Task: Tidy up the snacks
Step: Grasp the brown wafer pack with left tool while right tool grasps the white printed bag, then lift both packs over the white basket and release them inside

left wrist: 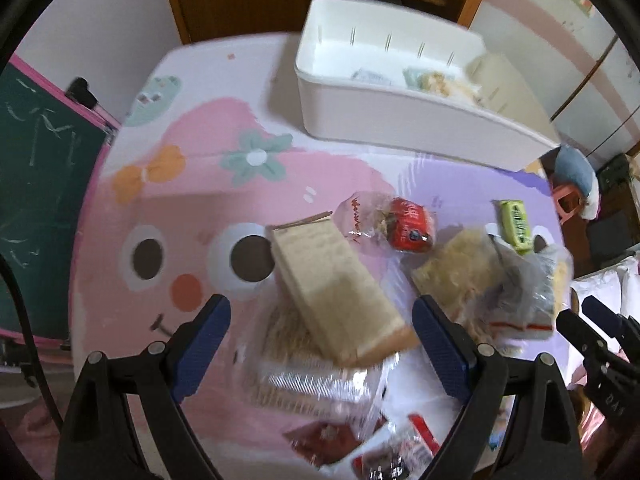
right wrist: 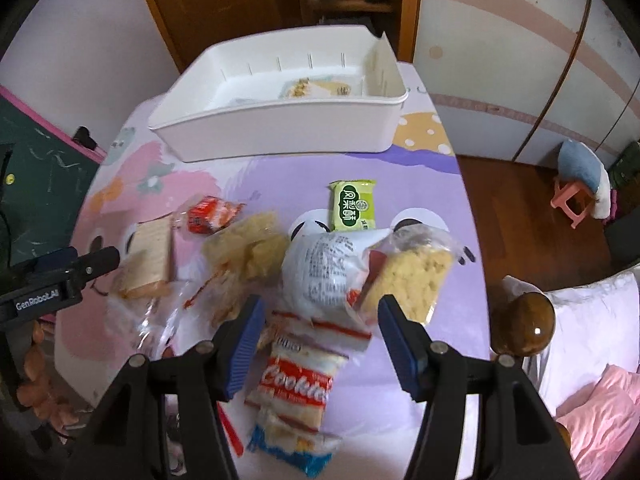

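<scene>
Snacks (right wrist: 320, 272) lie heaped on the cartoon-print table (left wrist: 168, 208) ahead of both our tools. Our left gripper (left wrist: 320, 328) hangs open, a tan sandwich pack (left wrist: 336, 284) between its fingers. Our right gripper (right wrist: 320, 336) is open too, above a Cookies packet (right wrist: 298, 384). Beyond both stands the white bin (right wrist: 280, 132), a few packets inside.

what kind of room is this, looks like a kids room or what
Probably a child's bedroom at home. The snacks lie on a table covered with a pastel cartoon print, a green chalkboard with a pink frame stands beside it, and pillows with a wooden bedpost show at the right.
</scene>
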A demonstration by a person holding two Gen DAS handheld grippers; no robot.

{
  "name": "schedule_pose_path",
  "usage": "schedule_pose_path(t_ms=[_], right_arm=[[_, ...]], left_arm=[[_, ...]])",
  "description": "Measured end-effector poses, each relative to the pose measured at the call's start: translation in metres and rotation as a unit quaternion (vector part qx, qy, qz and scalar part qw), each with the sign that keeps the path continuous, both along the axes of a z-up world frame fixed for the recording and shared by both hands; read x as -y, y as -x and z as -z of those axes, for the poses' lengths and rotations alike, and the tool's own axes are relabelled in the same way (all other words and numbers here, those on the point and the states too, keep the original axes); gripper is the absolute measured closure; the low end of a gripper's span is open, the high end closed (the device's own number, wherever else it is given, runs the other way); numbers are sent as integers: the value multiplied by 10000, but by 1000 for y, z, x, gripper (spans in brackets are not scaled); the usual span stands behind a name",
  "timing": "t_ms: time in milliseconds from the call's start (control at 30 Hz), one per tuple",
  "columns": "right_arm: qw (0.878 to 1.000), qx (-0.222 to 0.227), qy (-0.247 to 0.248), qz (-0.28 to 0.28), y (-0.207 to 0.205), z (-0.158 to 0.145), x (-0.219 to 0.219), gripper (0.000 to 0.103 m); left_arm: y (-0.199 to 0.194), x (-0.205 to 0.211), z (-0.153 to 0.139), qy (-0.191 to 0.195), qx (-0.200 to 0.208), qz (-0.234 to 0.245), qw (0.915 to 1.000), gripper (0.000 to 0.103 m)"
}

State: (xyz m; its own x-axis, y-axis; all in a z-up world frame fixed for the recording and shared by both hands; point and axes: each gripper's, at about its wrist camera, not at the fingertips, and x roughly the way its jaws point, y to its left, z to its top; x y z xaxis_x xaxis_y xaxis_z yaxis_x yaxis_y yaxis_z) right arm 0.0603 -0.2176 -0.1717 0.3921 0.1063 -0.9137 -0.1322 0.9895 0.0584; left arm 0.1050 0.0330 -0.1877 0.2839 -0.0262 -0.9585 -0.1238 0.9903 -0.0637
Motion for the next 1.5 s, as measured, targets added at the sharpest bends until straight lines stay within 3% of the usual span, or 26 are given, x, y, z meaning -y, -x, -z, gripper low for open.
schedule_pose_path(t_ms=[167,400,500,667,700,800,900,1133,1333,1500], right_arm=[[9995,-202,248,-25,-21,21,-12,44],[9984,-499,270,-55,-38,41,-20,44],[9979,-535,371,-42,-44,45,-23,44],[9975,-540,452,-12,-51,49,-28,44],[9974,-527,498,-9,-51,50,-29,48],[9973,-480,556,-19,-50,51,-31,54],[9971,-478,584,-68,-48,50,-32,60],[9986,-187,498,-70,-37,24,-29,62],[9995,207,203,-131,-28,-18,-27,62],[9975,650,-57,-277,-27,-66,-27,62]], left_arm=[[-29,-2,37,165,-525,-135,9984,11],[-51,1,65,-21,-884,40,9961,11],[-52,4,72,-41,-998,128,9949,17],[-50,6,70,-192,-883,323,9954,37],[-49,6,68,-207,-848,328,9956,43],[-46,2,63,-190,-726,309,9967,46],[-38,1,53,-220,-575,294,9977,48],[-9,-4,11,-244,-22,315,9992,48],[-2,-6,-47,-109,525,229,9983,48],[-8,-4,-109,-49,1198,341,9922,48]])
